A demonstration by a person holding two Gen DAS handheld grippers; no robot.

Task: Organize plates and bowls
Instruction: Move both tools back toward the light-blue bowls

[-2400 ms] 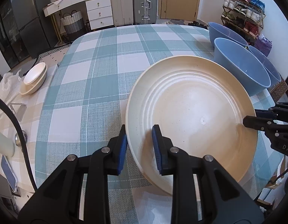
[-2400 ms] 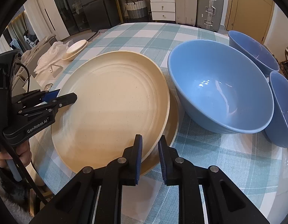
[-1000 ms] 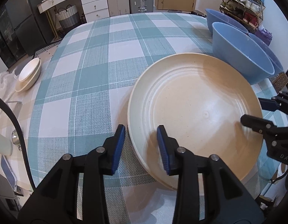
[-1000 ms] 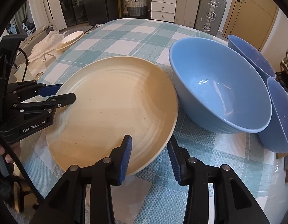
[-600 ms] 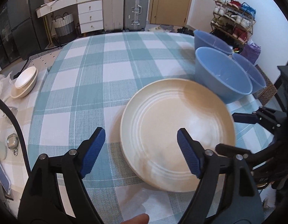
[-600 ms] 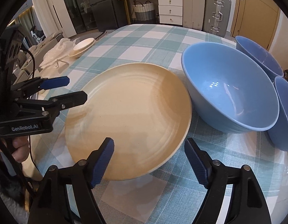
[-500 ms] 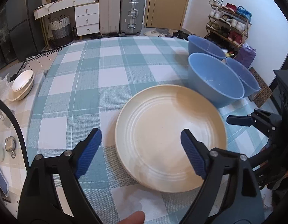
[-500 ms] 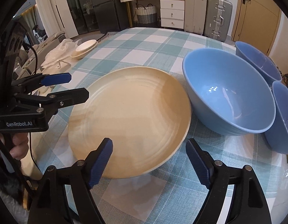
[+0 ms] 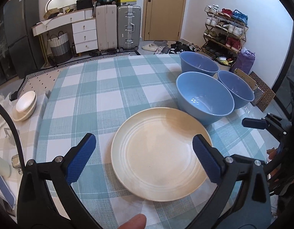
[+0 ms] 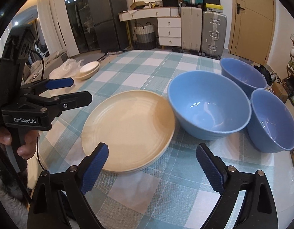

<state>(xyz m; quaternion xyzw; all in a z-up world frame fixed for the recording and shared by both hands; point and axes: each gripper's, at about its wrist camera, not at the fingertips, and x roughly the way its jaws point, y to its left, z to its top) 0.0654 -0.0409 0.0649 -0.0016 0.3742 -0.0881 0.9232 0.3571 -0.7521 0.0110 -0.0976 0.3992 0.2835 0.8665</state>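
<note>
Right wrist view: the lettering "GenRobot.AI" is read in white on the black body of the left gripper [image 10: 70, 90], which is held by a hand [image 10: 22, 139] at the left edge of the frame. The cream plate [image 10: 127, 129] is seen at the centre of the frame, lying flat on the checked bench [image 10: 166, 190]; a second rim shows just beneath it, so it appears to rest on another plate. Nothing is seen in it. Just right of it, touching or nearly so, stands the large blue bowl [image 10: 208, 105], with two smaller blue bowls [image 10: 272, 120] at the right; all three look empty. A small stack of cream dishes [image 10: 87, 70] lies at the upper left, near the bench's far left edge. The right gripper [image 10: 152, 164] is seen at the bottom of the frame with its jaws spread wide, having just been opening; the plate's near rim is between them, untouched. In the left wrist view the left gripper [image 9: 143, 148] likewise has its jaws wide apart, just opened, with the plate [image 9: 160, 152] between them and free of both pads. Bare cloth fills the upper left of that frame, and the plate is close to the bench's near edge.
</note>
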